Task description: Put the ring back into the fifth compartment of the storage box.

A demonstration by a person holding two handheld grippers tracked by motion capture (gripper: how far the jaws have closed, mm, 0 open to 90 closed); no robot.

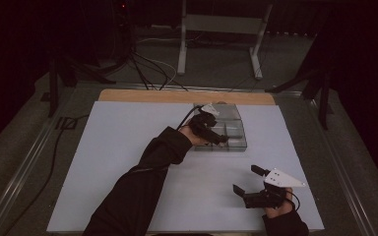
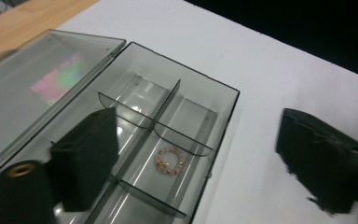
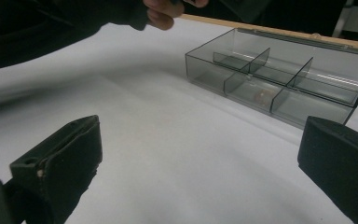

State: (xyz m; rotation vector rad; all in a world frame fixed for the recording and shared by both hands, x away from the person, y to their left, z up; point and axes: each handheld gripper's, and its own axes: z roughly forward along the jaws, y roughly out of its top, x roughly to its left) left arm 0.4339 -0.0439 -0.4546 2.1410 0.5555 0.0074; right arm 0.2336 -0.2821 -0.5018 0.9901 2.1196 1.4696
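Two grippers in play — left gripper (image 1: 216, 132) hangs over the clear compartment box (image 1: 236, 142) at the far middle of the table (image 1: 118, 162), jaws spread wide, nothing between them. Small beaded ring (image 2: 170, 160) lies flat on the floor of a middle compartment, below and between the left jaws in the left gripper view, closer to the left-hand jaw, not touched. Box lid (image 2: 37, 79) lies folded open on the far side. Box long axis runs toward and away from the person; dividers (image 2: 165, 100) stand on either side of the ring, so any reach has to come straight down. Right gripper (image 1: 248, 184) sits low near the table's near right edge, jaws spread and empty, well apart from the box — left hand is clearly nearer. Looks like the ring has been dropped in; closing the lid likely comes next
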